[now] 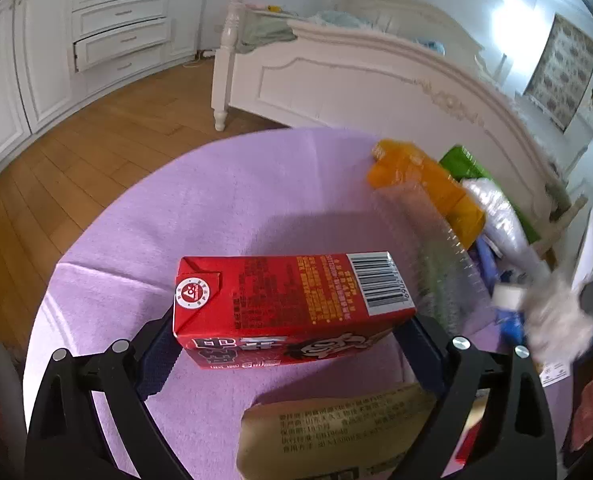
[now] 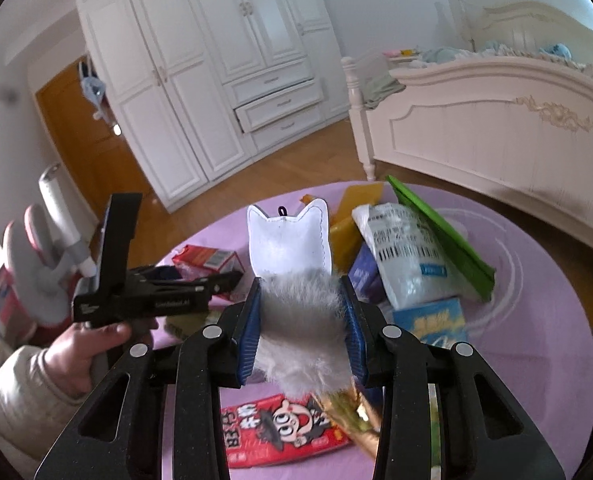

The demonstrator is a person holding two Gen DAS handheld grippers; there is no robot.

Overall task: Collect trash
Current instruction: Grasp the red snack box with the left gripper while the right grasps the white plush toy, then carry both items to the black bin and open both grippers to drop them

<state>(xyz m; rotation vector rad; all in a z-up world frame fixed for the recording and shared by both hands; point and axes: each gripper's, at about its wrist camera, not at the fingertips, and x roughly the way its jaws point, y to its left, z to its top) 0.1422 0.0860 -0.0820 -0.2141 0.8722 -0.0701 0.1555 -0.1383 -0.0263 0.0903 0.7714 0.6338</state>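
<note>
My left gripper [image 1: 292, 328] is shut on a red drink carton [image 1: 292, 300], held sideways above the purple table [image 1: 216, 200]. The carton also shows in the right wrist view [image 2: 204, 260], with the left gripper [image 2: 232, 276] on it. My right gripper [image 2: 300, 304] is shut on a furry grey-and-white cat-shaped pouch [image 2: 292, 248], which appears blurred at the right of the left wrist view [image 1: 556, 316]. A pile of trash lies on the table: an orange pack [image 1: 424, 184], a green flat pack [image 2: 444, 236], a white plastic bag [image 2: 408, 256], a blue box [image 2: 432, 320].
A red cartoon snack packet [image 2: 280, 436] and a gold wrapper [image 2: 352, 412] lie under my right gripper. A tan packet [image 1: 328, 432] lies under my left gripper. A white bed [image 2: 496, 128] stands behind the table, white wardrobes [image 2: 216, 80] stand at the back, and the floor is wood.
</note>
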